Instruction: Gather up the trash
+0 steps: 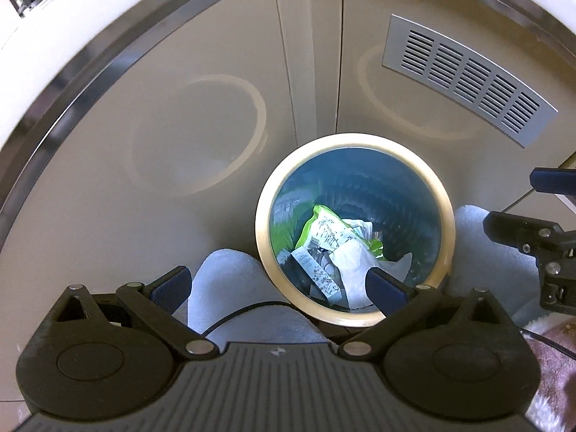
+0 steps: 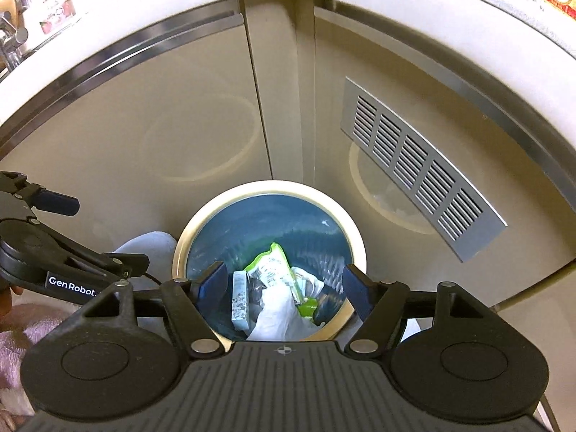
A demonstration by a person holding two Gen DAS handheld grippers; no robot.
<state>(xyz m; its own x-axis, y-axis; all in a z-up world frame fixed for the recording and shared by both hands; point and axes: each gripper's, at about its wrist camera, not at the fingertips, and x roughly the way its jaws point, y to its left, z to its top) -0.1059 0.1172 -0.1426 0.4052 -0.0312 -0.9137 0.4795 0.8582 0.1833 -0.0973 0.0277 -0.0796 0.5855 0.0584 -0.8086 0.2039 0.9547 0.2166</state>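
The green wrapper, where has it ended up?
In both wrist views the green wrapper lies at the bottom of the round bin, atop white crumpled paper and beside a small pale box, below the cabinet corner.

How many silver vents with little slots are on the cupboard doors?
1. The vent sits on the cupboard door to the right of the corner post, above and to the right of the trash bin. The left door shows none. Others could be out of view.
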